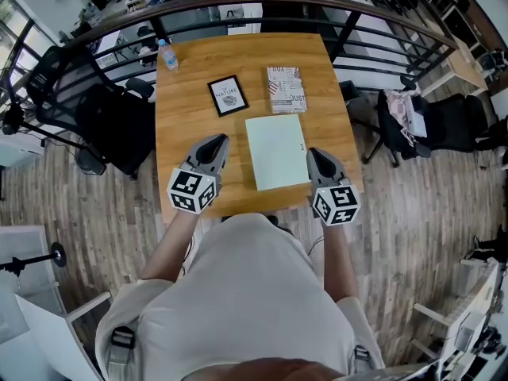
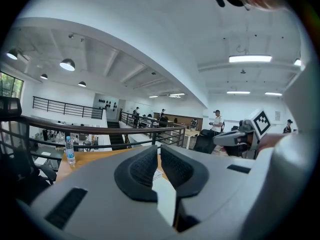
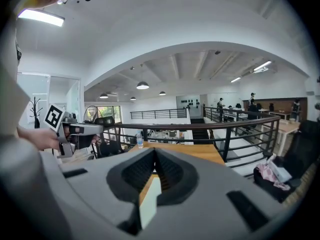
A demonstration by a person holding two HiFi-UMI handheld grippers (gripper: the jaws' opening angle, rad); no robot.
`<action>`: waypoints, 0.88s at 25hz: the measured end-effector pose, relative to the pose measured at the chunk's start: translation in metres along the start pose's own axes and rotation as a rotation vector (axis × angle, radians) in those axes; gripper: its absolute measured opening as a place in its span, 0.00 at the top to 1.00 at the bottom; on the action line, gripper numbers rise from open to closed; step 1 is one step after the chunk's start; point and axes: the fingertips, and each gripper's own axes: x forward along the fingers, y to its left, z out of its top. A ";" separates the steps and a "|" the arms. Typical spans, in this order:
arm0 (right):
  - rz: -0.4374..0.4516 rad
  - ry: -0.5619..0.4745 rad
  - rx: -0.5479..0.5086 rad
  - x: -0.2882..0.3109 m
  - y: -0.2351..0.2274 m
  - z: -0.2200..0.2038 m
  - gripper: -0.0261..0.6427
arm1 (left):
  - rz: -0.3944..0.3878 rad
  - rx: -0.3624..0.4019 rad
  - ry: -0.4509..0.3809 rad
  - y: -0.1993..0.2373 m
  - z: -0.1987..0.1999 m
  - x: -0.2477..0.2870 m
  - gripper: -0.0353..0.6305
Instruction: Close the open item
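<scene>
Two grippers flank a pale green book (image 1: 276,151) at the near edge of the wooden counter (image 1: 186,117). The left gripper (image 1: 213,143) has its jaws drawn together, with only a hairline slit between the dark pads and nothing in it. The right gripper (image 1: 318,156) has its jaws closed tip to tip, likewise empty.

The pale green book lies closed and flat on the counter. The left gripper sits at its 9 o'clock, a little apart. The right gripper sits at its 3 o'clock, just beside the right edge, and whether it touches cannot be told.

At the book's 12 o'clock lies a patterned book (image 1: 286,90), and at 11 o'clock a black-framed picture (image 1: 228,95), both apart from it. A water bottle (image 1: 167,55) stands upright at about 10 o'clock, on the counter's far left corner. A curved railing (image 1: 238,2) runs past the counter's far edge, and a black office chair (image 1: 87,94) stands off the counter's left side.
</scene>
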 end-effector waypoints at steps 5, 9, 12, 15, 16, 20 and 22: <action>0.008 -0.029 0.004 0.000 0.000 0.010 0.96 | -0.002 0.000 -0.015 0.001 0.006 -0.001 0.95; 0.012 -0.056 -0.012 -0.003 -0.001 0.019 0.96 | -0.010 -0.005 -0.019 -0.001 0.010 0.001 0.95; 0.024 -0.067 -0.023 -0.004 0.001 0.020 0.96 | -0.016 -0.007 -0.018 -0.001 0.008 0.003 0.95; 0.028 -0.072 -0.022 -0.006 0.001 0.021 0.96 | -0.013 -0.010 -0.015 0.000 0.008 0.004 0.95; 0.026 -0.073 -0.020 -0.007 0.001 0.021 0.96 | -0.013 -0.012 -0.015 0.001 0.008 0.004 0.95; 0.014 -0.080 -0.012 -0.010 -0.005 0.022 0.96 | -0.012 -0.011 -0.014 0.000 0.009 0.006 0.95; 0.007 -0.084 -0.012 -0.011 -0.007 0.022 0.96 | -0.013 -0.009 -0.015 0.000 0.009 0.006 0.95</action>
